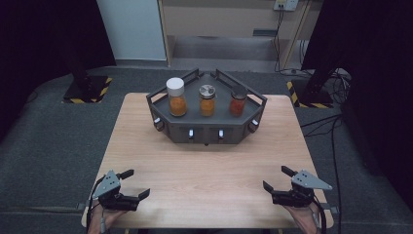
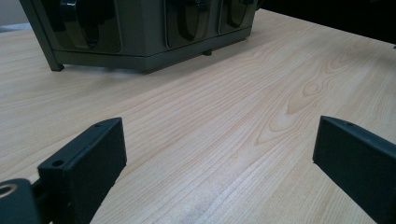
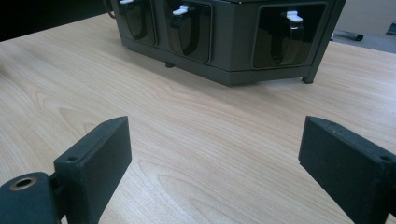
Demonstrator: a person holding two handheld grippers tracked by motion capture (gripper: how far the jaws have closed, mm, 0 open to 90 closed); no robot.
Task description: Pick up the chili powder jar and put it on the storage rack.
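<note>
1. Both tools rest low at the near tabletop [image 1: 209, 165] edge: left tool [image 1: 132, 184] and right tool [image 1: 275, 178], jaws spread wide, holding nothing.
2. Three jars stand upright on the dark rack [image 1: 207, 127], straight ahead at the far side.
3. White-lidded jar [image 1: 176, 97] lies nearer the left tool, red jar [image 1: 237, 102] nearer the right.

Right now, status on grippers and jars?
Left gripper open, right gripper open, both at near table edge. Three jars upright on grey rack, untouched. Bare table between, nothing blocking.

No text, label, brand or number can be read on the jars [image 1: 207, 100], rack [image 1: 209, 131] or counter [image 1: 204, 165].
</note>
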